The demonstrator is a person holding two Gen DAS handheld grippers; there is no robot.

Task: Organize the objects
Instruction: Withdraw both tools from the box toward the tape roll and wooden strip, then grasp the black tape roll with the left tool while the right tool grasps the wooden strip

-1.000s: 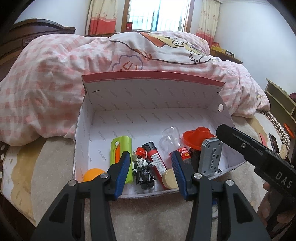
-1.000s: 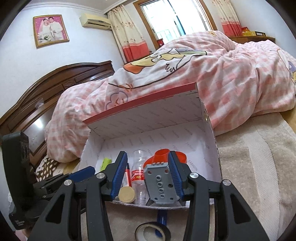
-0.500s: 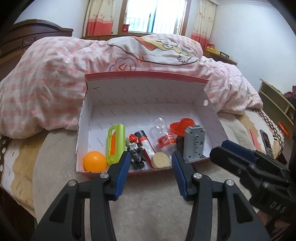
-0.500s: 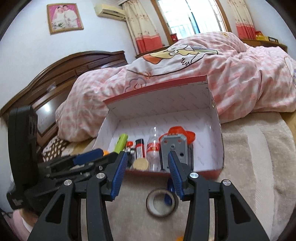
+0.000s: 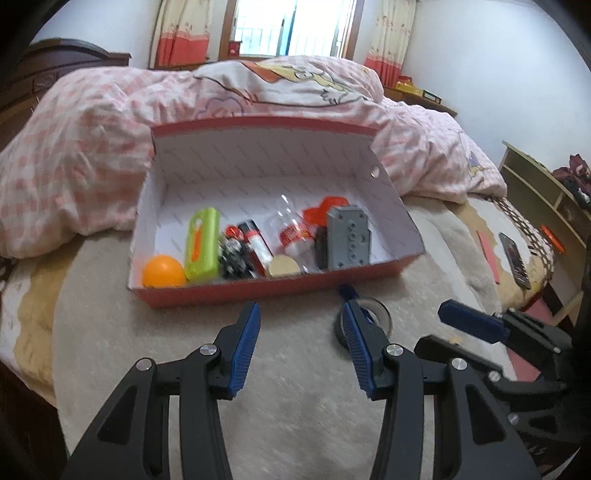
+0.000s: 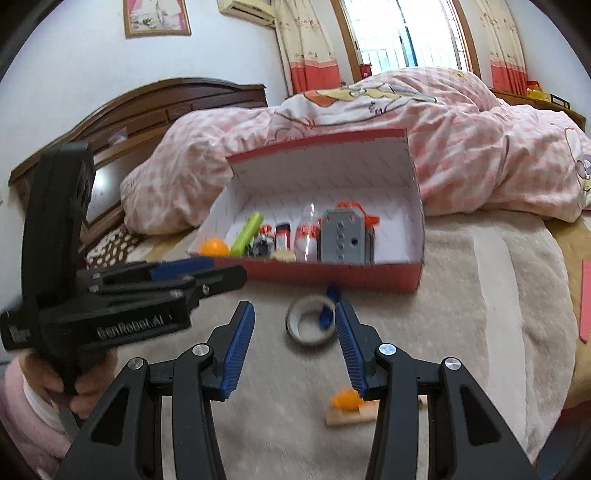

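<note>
Right wrist view alone shows a small orange piece on a wooden block [image 6: 349, 408] on the bed by the wide-open, empty right tongs [image 6: 293, 345], while both views show the tape roll [image 6: 310, 325] before the red box [image 5: 258, 288] and the gaping, empty left tongs [image 5: 301, 345].

Bright daylight from blown-out window [image 5: 295, 26], slight motion blur, fisheye-curved dark corners, soft shadows

Bare blanket [image 6: 461, 295] lies open before the box [image 6: 332, 275], apart from a tape roll [image 6: 308, 325] and, seemingly, a wooden block [image 6: 351, 415].
</note>
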